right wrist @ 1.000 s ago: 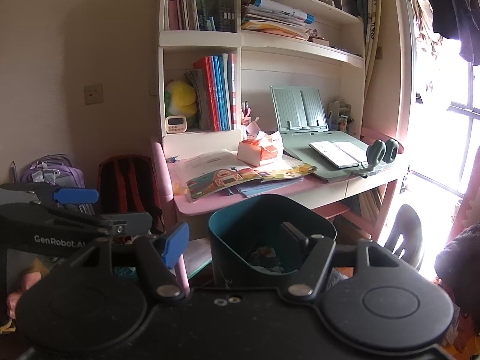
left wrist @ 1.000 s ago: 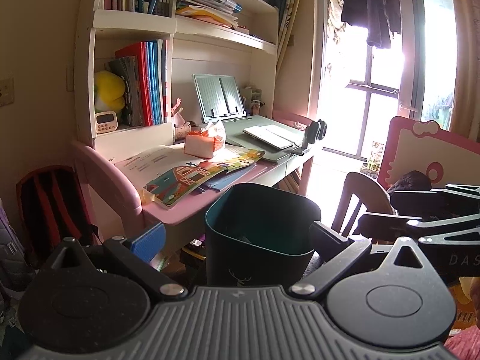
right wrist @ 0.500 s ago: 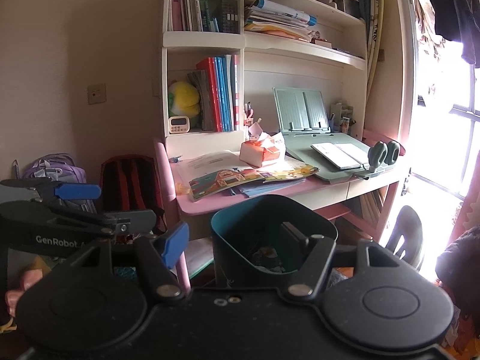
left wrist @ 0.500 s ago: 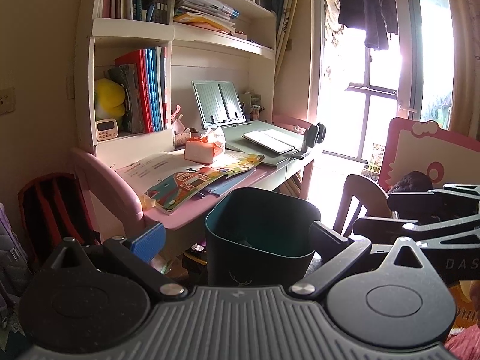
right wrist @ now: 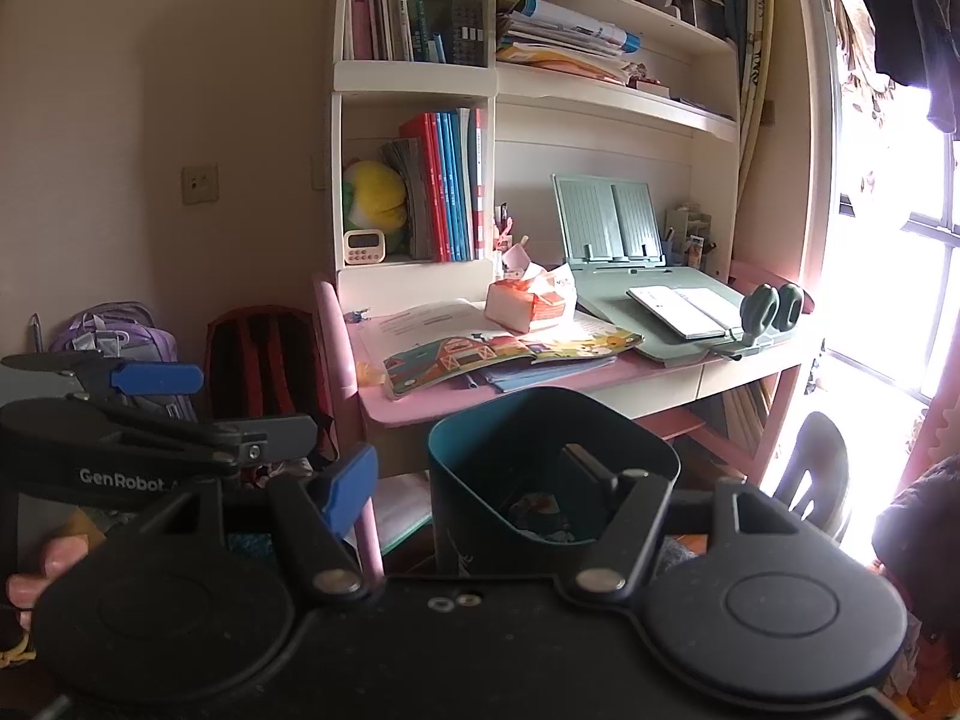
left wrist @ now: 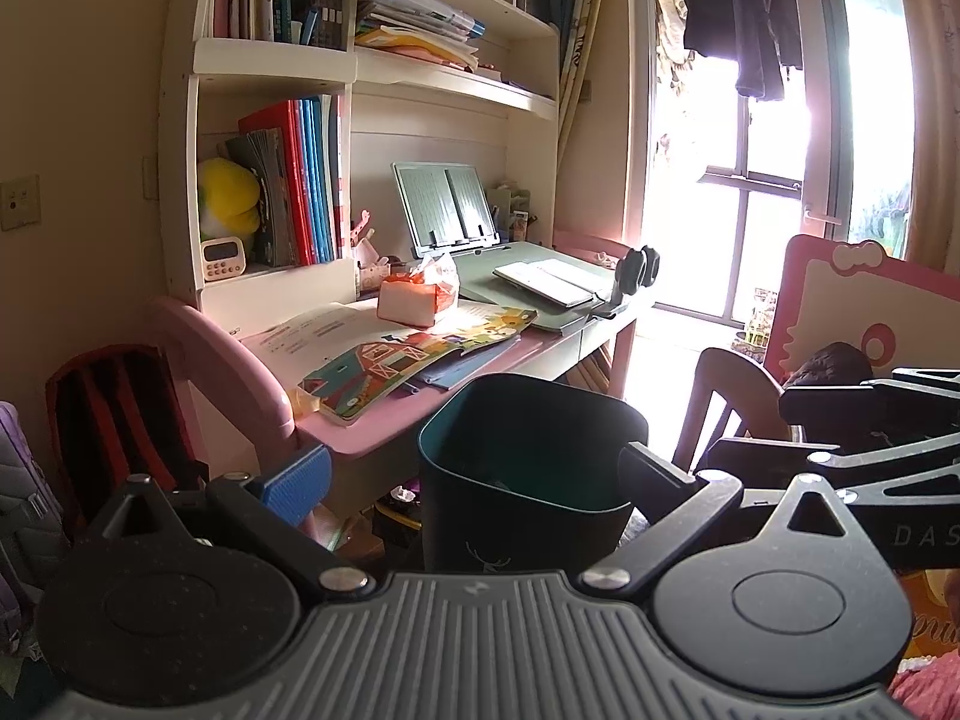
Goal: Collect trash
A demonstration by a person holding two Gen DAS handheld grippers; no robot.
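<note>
Just below the cluttered pink worktop (left wrist: 360, 444), at its six o'clock, the dark teal plastic waste bin (left wrist: 516, 516) is straddled by the wide-spread left claw (left wrist: 474, 474) and right claw (right wrist: 468, 474), neither visibly pressing it, seemingly so that trash can be dropped in nearby.

A child's study room at home: pink desk (right wrist: 420, 414), bookshelf (right wrist: 414, 78), schoolbags (right wrist: 264, 360), hanging laundry (left wrist: 738, 18).

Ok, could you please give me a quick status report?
Left gripper open, right gripper open, both empty. Teal trash bin just ahead, scraps inside. Nothing blocks it; pink desk behind.
</note>
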